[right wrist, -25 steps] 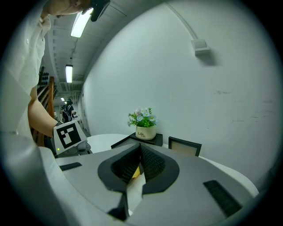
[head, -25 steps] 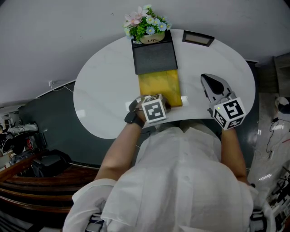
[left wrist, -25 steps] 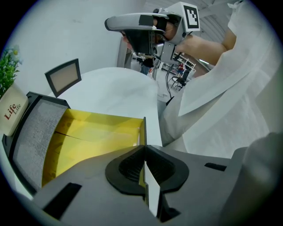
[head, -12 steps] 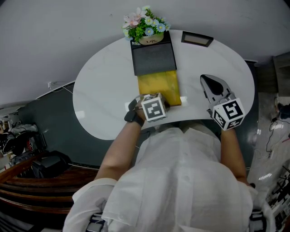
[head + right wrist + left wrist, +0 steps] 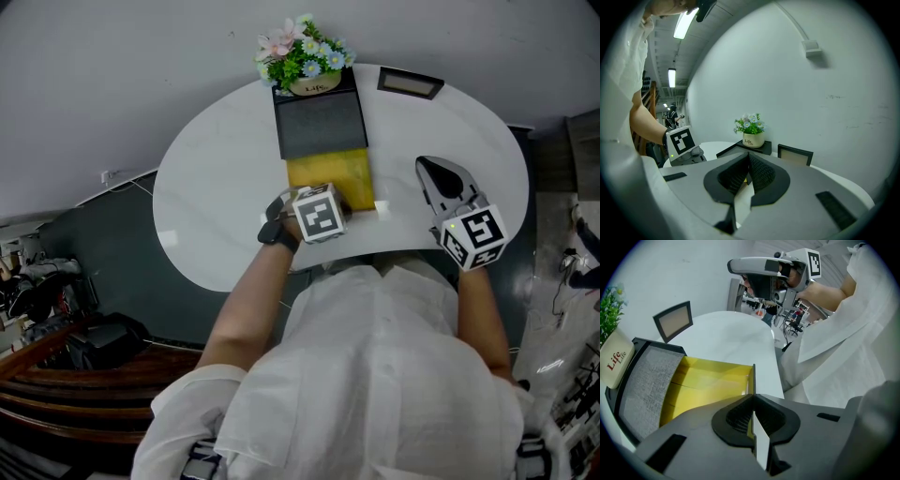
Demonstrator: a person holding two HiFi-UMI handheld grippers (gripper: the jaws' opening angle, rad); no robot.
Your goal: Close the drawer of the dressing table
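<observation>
Drawer (image 5: 330, 176) stands partly out of the black cabinet (image 5: 319, 122), towards the worktop's (image 5: 216, 197) near edge. Left tool (image 5: 753, 404), jaws together, sits at the drawer front's left end. Right tool (image 5: 746, 168) likewise closed, empty, over the right near edge. Risk: an off-centre push skews and jams the drawer (or slides the cabinet back).

Head view: soft, even overhead light, slightly dim, grey cast. White tabletop (image 5: 206, 197) is brightest area, no hard glare. Floor at frame sides falls dark. Straight lines bow toward edges.

Left gripper view: fisheye circle, black vignette at corners. Yellow drawer (image 5: 708, 385) interior vivid and sharp. Grey foreground close to lens soft, out of focus.

Right gripper view: ceiling light strip (image 5: 684, 26) upper left blown out. Wall (image 5: 811, 103) evenly lit, mild falloff. Foreground blurred, edges stretched.
</observation>
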